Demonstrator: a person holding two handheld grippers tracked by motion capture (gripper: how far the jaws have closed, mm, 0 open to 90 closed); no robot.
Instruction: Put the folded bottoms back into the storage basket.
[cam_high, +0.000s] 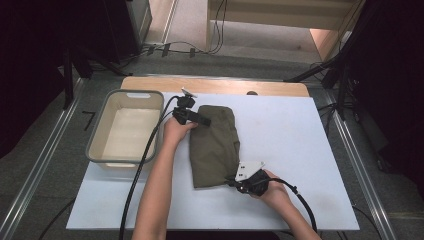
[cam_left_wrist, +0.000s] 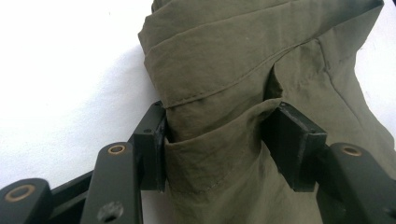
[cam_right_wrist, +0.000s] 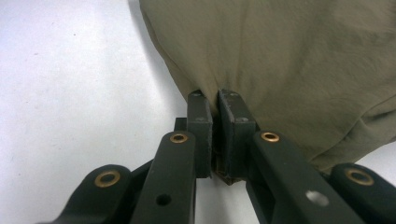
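Left tool (cam_left_wrist: 212, 140) at far end of folded olive garment (cam_high: 214, 145), pads pressing bunched cloth between them. Right tool (cam_right_wrist: 215, 116) clenched on near corner, thin pinch of fabric. Garment lies mid-worktop (cam_high: 300, 150), just right of empty bin (cam_high: 100, 135). Judged: folding done, both grips set; lift and transfer into bin left.

Bare forearms, no sleeves. Each black claw (cam_high: 204, 120) trails a black cable — brass-ringed rivets dot its links, and a grey three-cornered plate tops it.
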